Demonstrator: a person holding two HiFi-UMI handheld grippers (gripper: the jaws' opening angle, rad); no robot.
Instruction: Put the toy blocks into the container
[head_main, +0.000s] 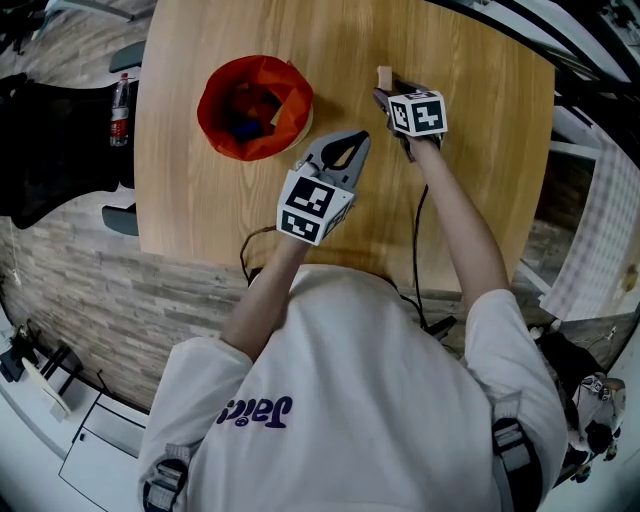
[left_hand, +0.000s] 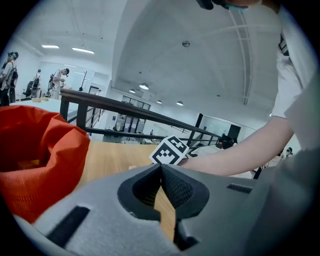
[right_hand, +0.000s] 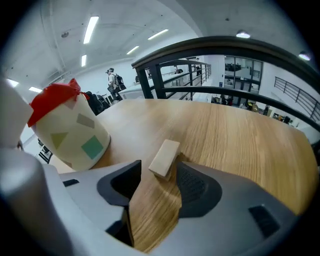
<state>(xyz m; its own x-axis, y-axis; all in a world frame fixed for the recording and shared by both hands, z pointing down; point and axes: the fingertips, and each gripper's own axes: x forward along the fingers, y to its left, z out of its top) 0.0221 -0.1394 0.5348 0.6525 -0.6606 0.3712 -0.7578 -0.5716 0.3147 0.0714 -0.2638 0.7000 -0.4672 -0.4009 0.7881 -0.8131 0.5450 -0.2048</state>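
Note:
A pale wooden block (right_hand: 165, 157) lies flat on the round wooden table (head_main: 470, 170), at its far side (head_main: 384, 76). My right gripper (right_hand: 159, 173) is open and low over the table, with the block between its jaw tips, close against the right jaw and apart from the left one. The container (head_main: 255, 106) stands to the left, white with coloured shapes (right_hand: 70, 131) and a red-orange liner (left_hand: 35, 160); dark blocks show inside it. My left gripper (head_main: 360, 138) hovers mid-table between the container and the right gripper, shut with nothing in it (left_hand: 161, 170).
A water bottle (head_main: 120, 110) and dark seats stand beyond the table's left edge. A cable (head_main: 418, 235) trails from the right gripper over the near edge. A black railing (right_hand: 210, 50) runs behind the table, with people far off.

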